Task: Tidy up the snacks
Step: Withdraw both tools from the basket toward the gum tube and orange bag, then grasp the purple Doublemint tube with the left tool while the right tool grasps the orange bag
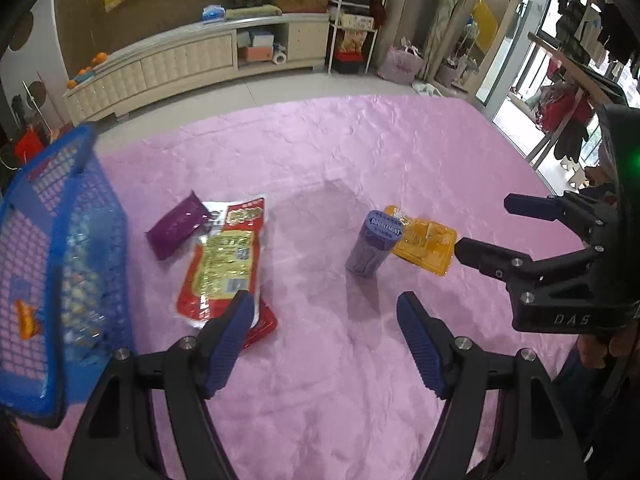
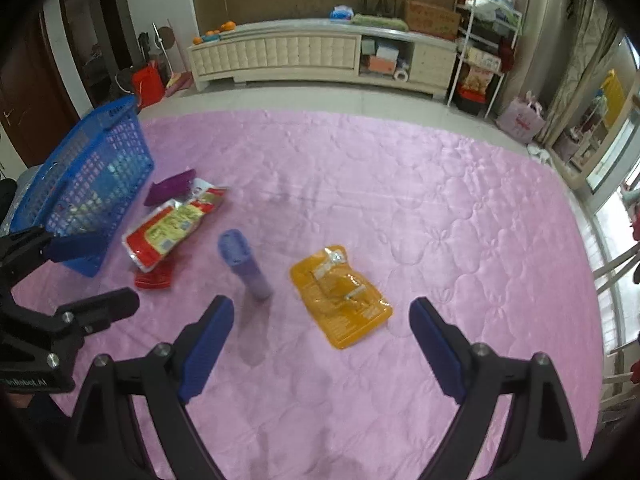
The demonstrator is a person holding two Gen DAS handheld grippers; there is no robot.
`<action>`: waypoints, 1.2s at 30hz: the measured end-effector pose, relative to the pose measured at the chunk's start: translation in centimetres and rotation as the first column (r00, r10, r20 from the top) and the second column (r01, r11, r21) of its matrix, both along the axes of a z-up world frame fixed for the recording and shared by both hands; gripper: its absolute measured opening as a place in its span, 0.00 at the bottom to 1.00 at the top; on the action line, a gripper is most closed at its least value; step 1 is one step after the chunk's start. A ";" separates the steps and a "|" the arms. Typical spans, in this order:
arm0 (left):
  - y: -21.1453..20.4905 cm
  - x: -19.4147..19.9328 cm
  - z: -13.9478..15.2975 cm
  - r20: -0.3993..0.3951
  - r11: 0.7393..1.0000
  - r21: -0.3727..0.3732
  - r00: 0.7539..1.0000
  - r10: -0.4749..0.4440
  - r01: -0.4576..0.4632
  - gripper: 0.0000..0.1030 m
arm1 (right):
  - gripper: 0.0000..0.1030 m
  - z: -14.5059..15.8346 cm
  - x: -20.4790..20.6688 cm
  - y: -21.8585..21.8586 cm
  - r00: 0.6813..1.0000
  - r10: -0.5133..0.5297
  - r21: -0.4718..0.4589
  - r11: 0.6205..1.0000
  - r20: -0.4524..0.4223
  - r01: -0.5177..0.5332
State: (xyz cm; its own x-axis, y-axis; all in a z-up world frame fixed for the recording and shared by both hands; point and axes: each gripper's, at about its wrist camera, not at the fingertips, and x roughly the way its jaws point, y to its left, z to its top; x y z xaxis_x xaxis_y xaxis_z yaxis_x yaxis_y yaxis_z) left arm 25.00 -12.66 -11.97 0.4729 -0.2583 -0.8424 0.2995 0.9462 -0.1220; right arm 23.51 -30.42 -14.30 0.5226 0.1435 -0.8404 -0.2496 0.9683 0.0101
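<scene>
Just ahead of both gaping, empty tools [image 1: 326, 308] [image 2: 322, 316], upright purple canister [image 1: 370, 242] beside orange packet [image 2: 340, 294].

A cream cabinet [image 2: 280, 56] behind the pink quilt [image 2: 400, 200].

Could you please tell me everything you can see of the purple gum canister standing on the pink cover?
The purple gum canister is a small upright cylinder, seemingly plastic, with a darker blue-purple cap reading DOUBLEMINT and a paler lavender body. It stands closed on the pink quilted cover, beside the yellow snack packet; from the left wrist view it overlaps the packet's edge, while the right wrist view shows a gap. Neither gripper touches it.
</scene>
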 end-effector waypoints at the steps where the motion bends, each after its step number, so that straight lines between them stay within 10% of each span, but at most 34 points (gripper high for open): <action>1: -0.2 0.4 -0.4 -0.010 1.000 -0.003 1.000 -0.001 0.001 0.70 | 0.89 -0.4 0.5 -0.2 1.000 0.007 -0.001 1.000 -0.014 -0.007; 12: -4.2 4.3 -4.4 -0.046 0.994 0.037 0.994 -0.104 0.105 0.70 | 0.89 -5.1 3.6 -2.5 0.997 0.016 0.036 0.999 -0.077 -0.013; 20: -7.4 5.6 -5.2 0.032 0.970 0.118 0.976 -0.216 0.211 0.69 | 0.89 -5.4 3.7 -2.7 0.998 0.051 -0.108 0.993 -0.047 -0.056; 28: -7.9 6.3 -6.6 -0.019 0.968 0.081 0.971 -0.237 0.237 0.30 | 0.89 -5.9 3.7 -3.5 0.997 0.050 -0.120 0.991 -0.063 -0.057; 36: -6.9 5.7 -6.2 -0.014 0.976 0.087 0.980 -0.199 0.199 0.28 | 0.89 -5.9 4.4 -3.0 0.995 0.073 -0.092 0.993 -0.074 -0.080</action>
